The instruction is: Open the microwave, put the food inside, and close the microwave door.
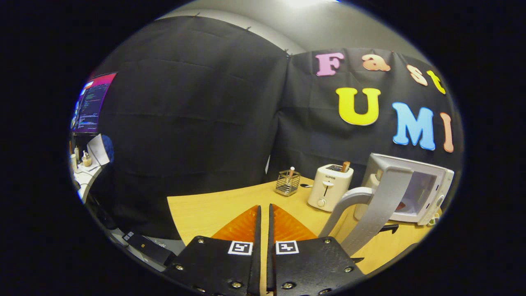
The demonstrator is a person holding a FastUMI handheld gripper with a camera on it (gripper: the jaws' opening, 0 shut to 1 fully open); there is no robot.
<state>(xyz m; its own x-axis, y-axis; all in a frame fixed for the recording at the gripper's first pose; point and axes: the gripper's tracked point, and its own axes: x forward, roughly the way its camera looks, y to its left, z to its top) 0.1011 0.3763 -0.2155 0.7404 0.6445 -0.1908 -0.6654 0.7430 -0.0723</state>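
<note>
Gripper view: the hand-held gripper (263, 218) has its fingers pressed together, holding nothing, over the table (197, 209). The microwave (404, 189) stands well off to the right, beyond the toaster (329, 187), door (380, 209) swung open. A small reddish item, possibly the food (400, 205), shows inside; identification uncertain. Judged remaining: closing the door.

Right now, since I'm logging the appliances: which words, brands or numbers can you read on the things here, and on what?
"SUPOR": on the front of the toaster.
Monitor: lines of text, too small to read.
Microwave: nothing legible.
Gripper, fingers shut with nothing between them: square markers, patterns and no words.
</note>
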